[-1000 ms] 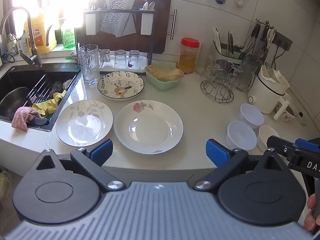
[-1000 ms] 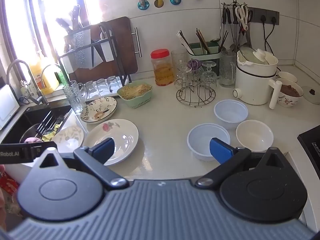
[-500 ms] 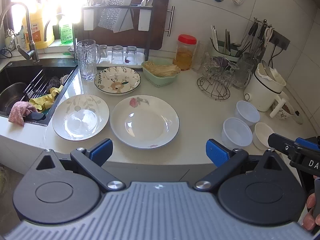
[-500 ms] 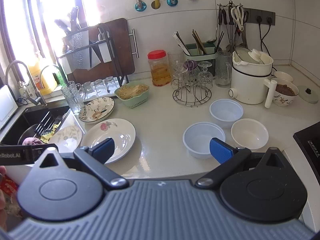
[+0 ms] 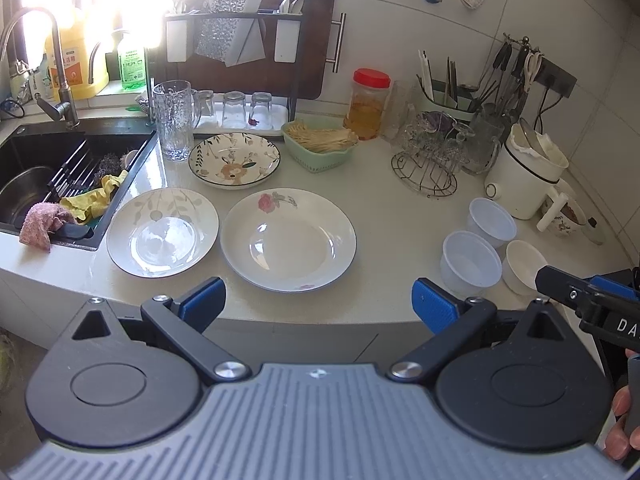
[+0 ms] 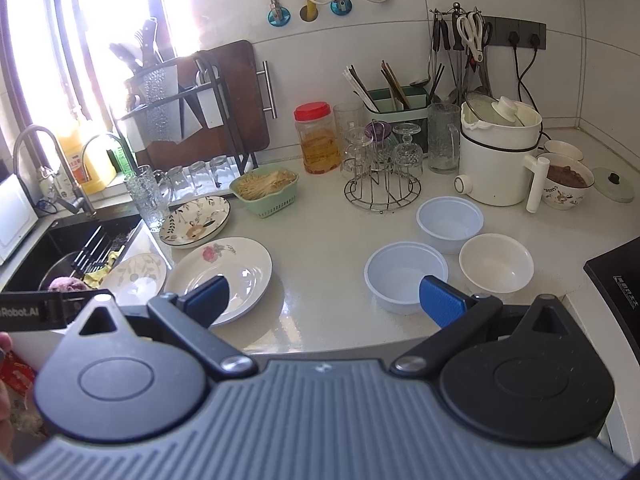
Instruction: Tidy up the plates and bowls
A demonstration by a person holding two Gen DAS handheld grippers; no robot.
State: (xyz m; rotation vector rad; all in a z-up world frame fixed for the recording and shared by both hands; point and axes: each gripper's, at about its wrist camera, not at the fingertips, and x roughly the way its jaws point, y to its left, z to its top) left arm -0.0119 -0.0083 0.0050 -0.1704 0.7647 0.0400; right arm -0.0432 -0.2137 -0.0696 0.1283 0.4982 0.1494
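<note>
Three plates lie on the white counter: a leaf-pattern plate (image 5: pixel 162 231) by the sink, a rose plate (image 5: pixel 288 240) beside it, and a deer-pattern plate (image 5: pixel 234 159) behind them. Two pale blue plastic bowls (image 6: pixel 405 275) (image 6: pixel 449 218) and a white bowl (image 6: pixel 496 262) sit at the right. My left gripper (image 5: pixel 318 305) is open and empty, in front of the counter edge near the rose plate. My right gripper (image 6: pixel 323 295) is open and empty, in front of the nearer blue bowl.
A sink (image 5: pixel 44 168) with cloths is at the left. A green basket (image 5: pixel 320 145), a tall glass (image 5: pixel 173 120), a red-lidded jar (image 5: pixel 370 104), a wire glass rack (image 5: pixel 426 168) and a white cooker (image 5: pixel 528 172) stand behind. A stove edge (image 6: pixel 616 292) is at the right.
Both grippers have drawn back a little from the counter, so the plates and bowls look slightly farther. Nothing on the counter has moved.
</note>
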